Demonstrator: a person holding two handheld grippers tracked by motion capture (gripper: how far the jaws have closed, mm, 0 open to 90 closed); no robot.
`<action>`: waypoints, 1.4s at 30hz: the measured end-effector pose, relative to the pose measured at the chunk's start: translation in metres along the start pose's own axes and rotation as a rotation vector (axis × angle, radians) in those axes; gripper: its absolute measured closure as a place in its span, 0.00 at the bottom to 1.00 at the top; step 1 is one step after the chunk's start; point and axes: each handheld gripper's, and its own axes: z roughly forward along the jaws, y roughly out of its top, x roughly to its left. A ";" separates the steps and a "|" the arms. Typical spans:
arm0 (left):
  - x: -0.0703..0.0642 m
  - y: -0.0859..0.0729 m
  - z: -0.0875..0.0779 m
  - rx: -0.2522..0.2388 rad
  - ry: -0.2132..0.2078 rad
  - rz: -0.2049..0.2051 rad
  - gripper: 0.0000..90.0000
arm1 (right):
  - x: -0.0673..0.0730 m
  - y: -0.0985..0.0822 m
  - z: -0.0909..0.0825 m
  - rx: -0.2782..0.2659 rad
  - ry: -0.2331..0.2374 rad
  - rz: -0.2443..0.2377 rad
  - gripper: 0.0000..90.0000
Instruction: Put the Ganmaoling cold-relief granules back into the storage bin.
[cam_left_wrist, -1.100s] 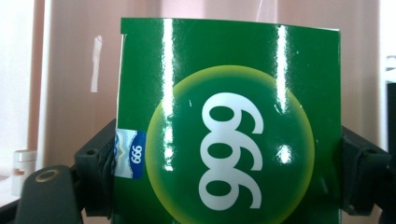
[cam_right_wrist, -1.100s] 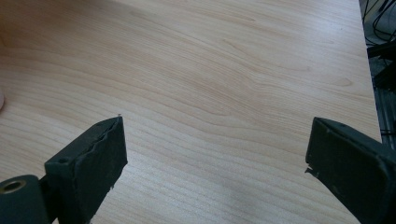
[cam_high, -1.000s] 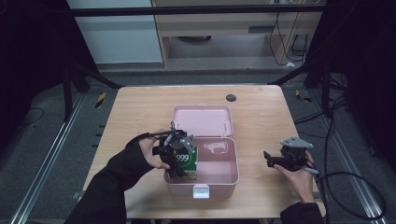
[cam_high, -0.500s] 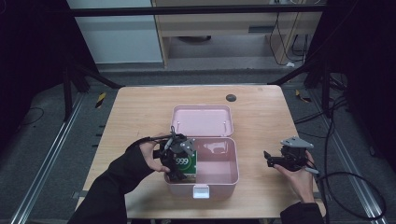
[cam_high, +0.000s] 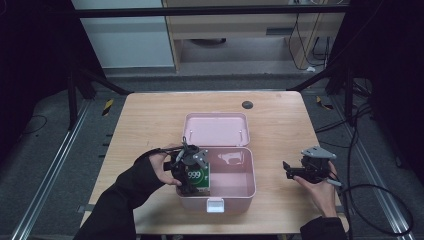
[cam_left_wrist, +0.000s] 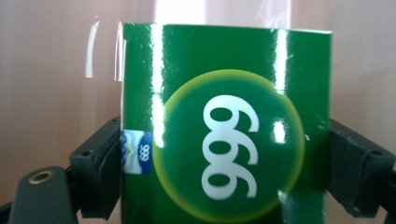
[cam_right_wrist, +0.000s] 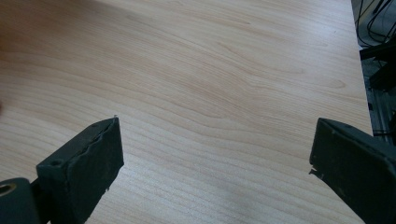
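The left gripper (cam_high: 192, 167) is positioned over the left end of an open pink case (cam_high: 247, 187) that sits at the middle of the wooden surface (cam_high: 150, 125). A green box (cam_high: 199, 176) marked "999" in white stands between its jaws, inside the case against the left wall. In the left gripper view the green box (cam_left_wrist: 224, 126) is seen close up, upright, with a black jaw at each of its side edges and the pink interior of the case (cam_left_wrist: 56, 93) behind it. The left-hand jaw lies against the box edge; the contact on the other side cannot be judged exactly. The jaws have just been opening, with the box between them.

The case lid stands tilted back on the far side. A small pale item (cam_high: 230, 157) lies on the case floor near the far wall; its kind cannot be determined. A white latch (cam_high: 215, 205) shows on the near wall.

The right gripper (cam_high: 295, 171) is held well apart from the case, near the right edge of the surface, pointing towards the case. In the right gripper view its jaws stand wide apart with nothing between them, above bare wood (cam_right_wrist: 210, 93).

A dark round insert (cam_high: 247, 105) is set in the surface near the far edge.
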 end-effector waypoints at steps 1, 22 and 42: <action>0.000 0.000 0.000 0.000 0.000 0.000 0.13 | 0.000 0.000 0.000 0.000 0.000 0.000 0.03; -0.010 -0.029 -0.083 -0.212 0.156 -0.091 0.31 | 0.000 0.001 -0.003 0.001 -0.003 0.021 0.04; -0.031 -0.121 -0.078 -0.331 0.323 -0.355 0.33 | -0.001 -0.001 -0.003 0.007 -0.009 0.021 0.03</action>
